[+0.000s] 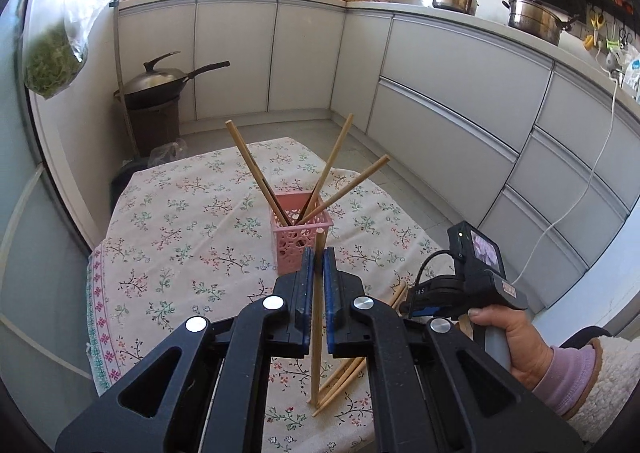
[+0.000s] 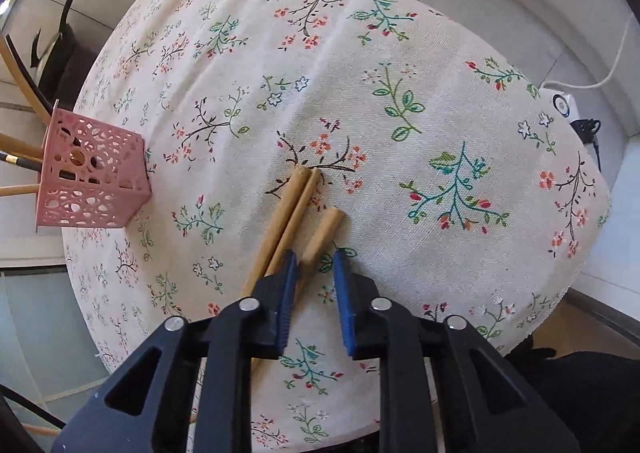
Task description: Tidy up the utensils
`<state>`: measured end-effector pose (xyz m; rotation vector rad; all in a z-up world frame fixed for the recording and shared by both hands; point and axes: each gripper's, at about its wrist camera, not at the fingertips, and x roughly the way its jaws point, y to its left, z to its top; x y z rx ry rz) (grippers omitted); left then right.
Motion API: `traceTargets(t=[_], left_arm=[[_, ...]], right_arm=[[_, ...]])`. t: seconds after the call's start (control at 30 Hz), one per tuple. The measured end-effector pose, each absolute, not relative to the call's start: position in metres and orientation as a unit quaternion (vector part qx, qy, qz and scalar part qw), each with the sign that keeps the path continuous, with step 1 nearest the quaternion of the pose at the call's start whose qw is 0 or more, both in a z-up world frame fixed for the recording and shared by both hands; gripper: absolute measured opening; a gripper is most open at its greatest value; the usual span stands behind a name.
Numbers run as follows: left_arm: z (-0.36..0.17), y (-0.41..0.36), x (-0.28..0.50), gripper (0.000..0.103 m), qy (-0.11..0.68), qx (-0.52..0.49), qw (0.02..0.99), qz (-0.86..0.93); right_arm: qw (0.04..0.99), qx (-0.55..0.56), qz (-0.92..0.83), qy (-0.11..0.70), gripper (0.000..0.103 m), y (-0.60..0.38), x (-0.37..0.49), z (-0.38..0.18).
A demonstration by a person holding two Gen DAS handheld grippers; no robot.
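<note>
L gripper (image 1: 319, 257) was clamped on one chopstick (image 1: 317, 325); R gripper (image 2: 315, 259) fingers sat narrowly apart around another chopstick (image 2: 322, 233), w/ neighbours likely dragged along.

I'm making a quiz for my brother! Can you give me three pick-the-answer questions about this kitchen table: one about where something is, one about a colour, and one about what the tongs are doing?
1. Where does the chopstick basket stand?
A on the flowered tablecloth
B in a sink
C on a chair

2. What colour is that basket?
A green
B pink
C black

3. What are the left tongs doing?
A gaping empty
B gripping a spoon
C shut on a wooden chopstick

Answers: 1 A, the flowered cloth lies under it. 2 B, its lattice walls are pink. 3 C, the blue pads pinch the upright stick.
</note>
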<state>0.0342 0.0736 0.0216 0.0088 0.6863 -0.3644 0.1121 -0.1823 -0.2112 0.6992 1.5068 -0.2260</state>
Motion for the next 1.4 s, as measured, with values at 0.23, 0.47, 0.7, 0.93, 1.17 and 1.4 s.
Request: traceTargets(t=[0.23,0.47,0.7,0.93,1.17,1.4], left_arm=[[0.024,0.074,0.034,0.005,0.330,0.003,0.928,-0.173],[0.020,0.082,0.042,0.005,0.349,-0.025,0.921,-0.169],[-0.084,0.120,0.113,0.033,0.581,-0.167,0.791,-0.094],[-0.148,0.087,0.119,0.033,0.658,-0.118,0.742,-0.050],[-0.166,0.054,0.110,0.033,0.643,-0.047,0.764,-0.014],[-0.131,0.072,0.088,0.007,0.602,-0.052,0.797,-0.021]], right_arm=[[0.669,0.326,-0.094,0.661,0.012,-0.189,0.122,-0.215],[0.715,0.313,-0.064,0.621,0.008,-0.199,0.102,-0.191],[0.766,0.266,0.002,0.585,0.008,-0.192,0.098,-0.141],[0.752,0.293,0.027,0.590,0.008,-0.194,0.090,-0.148],[0.761,0.294,0.037,0.577,0.008,-0.197,0.085,-0.144],[0.791,0.276,0.068,0.542,0.008,-0.195,0.075,-0.113]])
